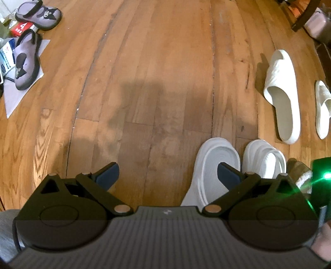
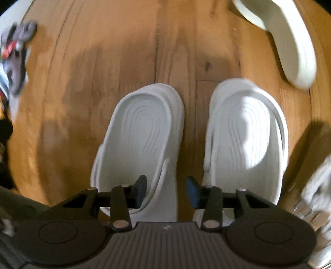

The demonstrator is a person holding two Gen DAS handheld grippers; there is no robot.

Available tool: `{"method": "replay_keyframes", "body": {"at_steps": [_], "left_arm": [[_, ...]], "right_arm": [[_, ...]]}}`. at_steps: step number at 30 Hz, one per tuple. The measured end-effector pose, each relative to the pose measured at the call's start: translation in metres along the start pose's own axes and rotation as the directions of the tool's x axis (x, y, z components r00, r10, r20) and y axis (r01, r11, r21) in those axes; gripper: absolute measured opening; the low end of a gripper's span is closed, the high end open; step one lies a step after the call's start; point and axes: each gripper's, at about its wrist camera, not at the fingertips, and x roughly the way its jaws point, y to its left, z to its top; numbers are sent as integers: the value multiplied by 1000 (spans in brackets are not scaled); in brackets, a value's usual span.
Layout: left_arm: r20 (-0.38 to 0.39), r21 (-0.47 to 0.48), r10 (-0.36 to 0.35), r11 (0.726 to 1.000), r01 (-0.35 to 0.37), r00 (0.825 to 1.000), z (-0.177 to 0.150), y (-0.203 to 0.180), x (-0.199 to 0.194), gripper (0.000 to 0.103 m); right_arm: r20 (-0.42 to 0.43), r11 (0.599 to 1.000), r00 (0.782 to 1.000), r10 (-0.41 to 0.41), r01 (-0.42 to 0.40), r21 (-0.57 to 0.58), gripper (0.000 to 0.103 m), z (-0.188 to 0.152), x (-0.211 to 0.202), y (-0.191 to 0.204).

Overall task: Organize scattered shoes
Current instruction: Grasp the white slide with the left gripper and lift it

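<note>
The pale foam clogs (image 2: 142,132) look light and springy; grip a side wall. The right gripper (image 2: 166,191) hangs narrowly parted, holding nothing, and the left gripper (image 1: 168,175) gapes wide

We record three pairs of shoes on the wooden floor. The pale grey clogs sit side by side, upright, soles down, a narrow strip of floor between them: the left clog (image 2: 140,132) lies directly ahead of the right gripper's left finger (image 2: 140,191), the right clog (image 2: 248,132) ahead of its right finger (image 2: 192,191). Both show ribbed footbeds. The cream slides lie upright and roughly parallel, well beyond the left gripper's right finger (image 1: 228,173) and off to its right; the nearer slide (image 1: 282,95) is whole in view, the farther slide (image 1: 322,107) cut by the frame edge. The two purple clogs, black-soled with a dark cartoon motif, lie far beyond that gripper's left finger (image 1: 108,174), one (image 1: 39,14) behind the other (image 1: 25,62).
</note>
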Motion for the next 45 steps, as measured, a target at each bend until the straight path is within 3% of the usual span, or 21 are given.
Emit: {"method": "replay_keyframes", "body": {"at_steps": [2,6,10,14,15,16,18,20,22,24,26,28,30,34,38,41,43,45], "left_arm": [[-16,12,7,1000,-7,1000,-1,-3,5,103],[3,18,48,999,-48,999,2,-2,5,103],[80,44,134,989,-138,988,16,0,-2,103],[81,62,113,991,-118,990,21,-6,3,103],[79,79,92,992,-98,993,23,-11,6,103],[82,105,73,991,-82,994,26,-18,7,103],[105,176,40,983,-58,994,32,-38,7,103],[150,268,10,962,-50,989,37,-62,6,103],[186,332,-26,942,-38,982,42,-85,7,103],[244,432,-46,900,-66,969,51,-124,16,103],[287,519,-49,847,-112,957,60,-162,29,103],[312,562,-53,815,-140,949,65,-184,37,103],[367,627,-65,754,-196,928,73,-223,62,103],[379,659,-76,722,-211,922,81,-253,100,98],[378,629,-61,749,-207,924,84,-258,117,94],[363,568,-44,802,-184,931,94,-254,124,94],[371,544,-30,817,-191,928,100,-253,127,94],[377,544,-24,815,-200,926,105,-256,132,93]], "right_arm": [[2,999,1000,-13,13,-46,21,-3,1,7],[9,967,993,-121,120,-226,19,-9,-14,14],[42,966,983,-177,182,-186,18,-6,-29,-1],[-7,996,999,-46,46,-77,70,-4,-50,-18],[-16,999,1000,21,-22,-45,76,-3,-62,-26],[-10,998,998,58,-58,-34,76,-1,-72,-32],[31,998,998,54,-53,-24,77,1,-100,-51],[78,1000,997,29,-29,3,77,7,-128,-70],[180,997,983,32,-44,62,80,15,-161,-99],[274,986,961,20,-64,151,83,17,-191,-133],[307,985,951,-29,-26,173,83,15,-203,-142],[337,981,938,-78,11,195,83,13,-215,-152],[363,976,925,-115,36,216,83,11,-225,-160],[377,965,923,-78,-25,262,83,13,-227,-173],[393,960,916,-75,-40,277,83,16,-232,-176],[388,963,918,-81,-28,268,83,15,-231,-173],[377,961,923,-82,-27,275,83,19,-227,-177],[372,960,925,-81,-29,280,83,23,-225,-181]]}}
